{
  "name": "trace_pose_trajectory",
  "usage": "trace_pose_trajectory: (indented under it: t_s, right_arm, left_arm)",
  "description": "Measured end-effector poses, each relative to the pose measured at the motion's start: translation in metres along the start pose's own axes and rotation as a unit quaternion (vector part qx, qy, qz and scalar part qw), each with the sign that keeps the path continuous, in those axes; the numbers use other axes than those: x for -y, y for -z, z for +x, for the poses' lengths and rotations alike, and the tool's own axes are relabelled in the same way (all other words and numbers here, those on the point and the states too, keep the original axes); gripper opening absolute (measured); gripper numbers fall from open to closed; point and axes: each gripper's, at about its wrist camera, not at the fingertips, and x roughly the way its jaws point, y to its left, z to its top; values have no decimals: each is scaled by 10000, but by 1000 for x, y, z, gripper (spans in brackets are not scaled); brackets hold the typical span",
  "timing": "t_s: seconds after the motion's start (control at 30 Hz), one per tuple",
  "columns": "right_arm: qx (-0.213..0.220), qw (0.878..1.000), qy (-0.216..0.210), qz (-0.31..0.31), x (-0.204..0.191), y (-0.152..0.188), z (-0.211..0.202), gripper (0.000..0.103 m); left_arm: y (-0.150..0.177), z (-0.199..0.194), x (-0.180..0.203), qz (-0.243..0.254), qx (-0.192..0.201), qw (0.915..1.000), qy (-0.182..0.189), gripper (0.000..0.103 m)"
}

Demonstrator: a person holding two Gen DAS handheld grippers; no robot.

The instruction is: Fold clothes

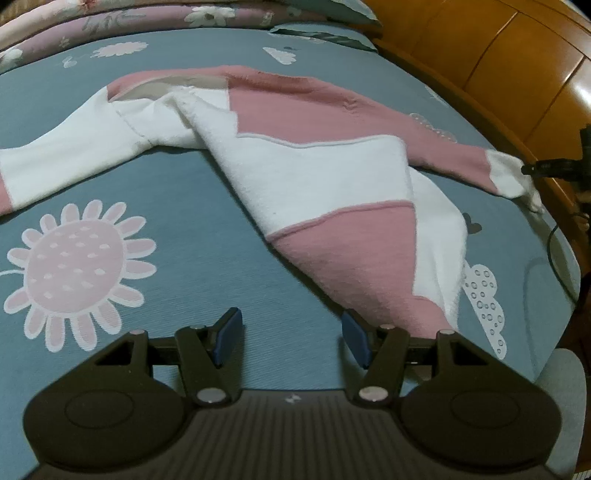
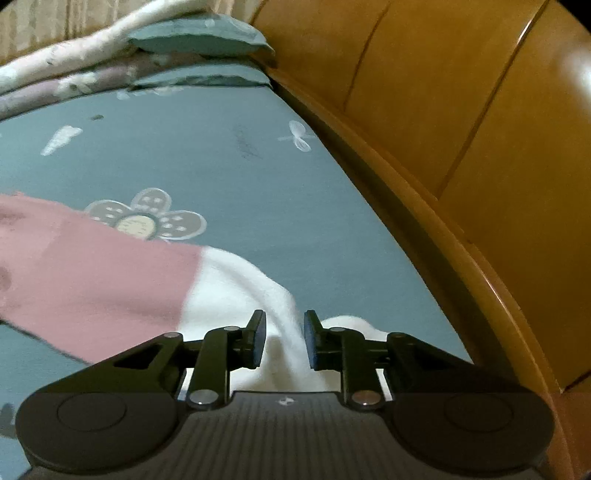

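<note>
One pink-and-white knitted sweater (image 1: 314,162) lies partly crumpled on a bed covered by a blue-grey sheet printed with flowers and clouds (image 1: 184,206). In the left wrist view it spreads across the middle of the frame, with two sleeves showing: one runs to the left edge, the other to the right, ending in a white cuff (image 1: 511,173) close to the bed's right edge. A pink corner of the hem reaches down to just beside the left gripper (image 1: 291,338), whose jaws stand wide apart over bare sheet, holding nothing. Open sheet fills the lower left of that frame.

In the right wrist view, the right gripper (image 2: 284,339) is partly open with white cuff fabric between its pads, not clamped. A curved orange-brown wooden bed frame (image 2: 461,147) borders the right side. Folded floral bedding (image 1: 147,18) lines the top.
</note>
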Motion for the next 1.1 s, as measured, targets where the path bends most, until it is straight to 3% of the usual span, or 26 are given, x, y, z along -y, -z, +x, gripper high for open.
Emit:
trace_pose_trajectory:
  t_s: [0.1,0.2,0.37,0.5,0.83,1.1]
  right_arm:
    - [148,9986,-494,122,-8,1,-23,30]
    - [248,9908,-1316,189,-23,9,-48,39]
    - [98,9589,-2835,52,-72,29,-68,50]
    - [-137,9338,-3576,51,-117,49,-62,50]
    - [-40,9213,-3882,-228,-189,99,-96,51]
    - [260,9431,-3302,-279,-191,103,-98,53]
  left_arm:
    - [2,-3,6,49,70,10000,43,60]
    - [5,-7,15,175,164,9997,15,63]
    - [13,-19,26,298,392,9988,13,66]
    - [22,-26,33,360,513,9980,60,68]
    - [42,-29,36,630,560,9964,-77,70]
    - [52,-34,25,377,613,9974,-87,70]
